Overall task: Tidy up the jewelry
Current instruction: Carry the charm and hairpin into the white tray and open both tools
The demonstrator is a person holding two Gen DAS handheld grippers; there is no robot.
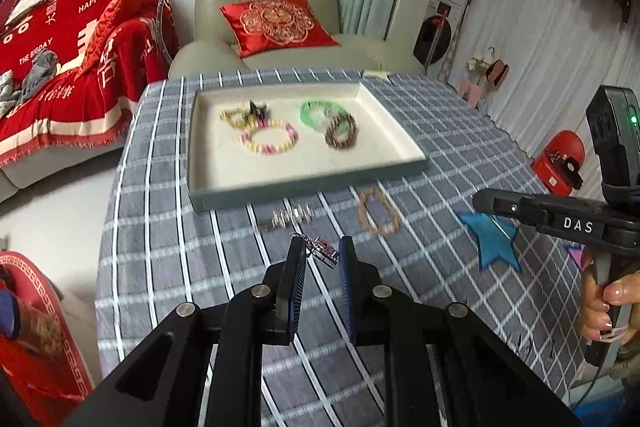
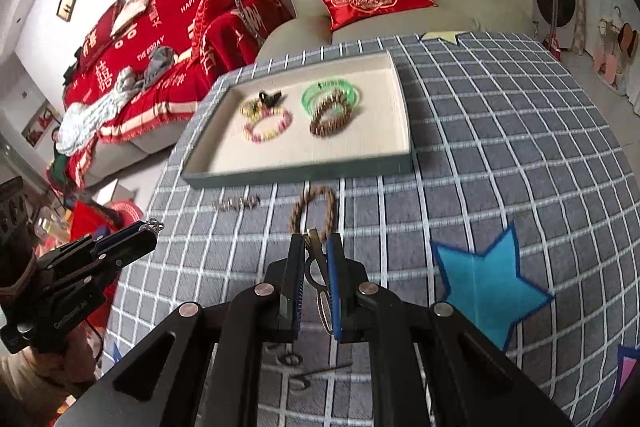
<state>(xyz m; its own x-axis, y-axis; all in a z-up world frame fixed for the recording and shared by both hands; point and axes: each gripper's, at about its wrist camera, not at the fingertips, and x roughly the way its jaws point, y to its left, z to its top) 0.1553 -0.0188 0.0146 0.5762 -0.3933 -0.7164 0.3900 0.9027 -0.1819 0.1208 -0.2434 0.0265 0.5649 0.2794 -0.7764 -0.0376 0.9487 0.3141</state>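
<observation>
Left tool (image 1: 322,255) is clamped on a small silver charm piece (image 1: 322,253), held clear above the counter (image 1: 460,131). Right tool (image 2: 316,247) is clamped on a thin metal ring item (image 2: 320,283), also off the cloth. Tray (image 2: 404,147) sits beyond both, holding a green bangle (image 2: 308,95), a brown bead bracelet (image 2: 330,117), a pink-and-yellow bracelet (image 2: 266,129) and a dark clip (image 2: 268,98). Between tray and tools, on the checked cloth, lie a tan cord bracelet (image 2: 314,207) and a silver hair clip (image 2: 236,203).
</observation>
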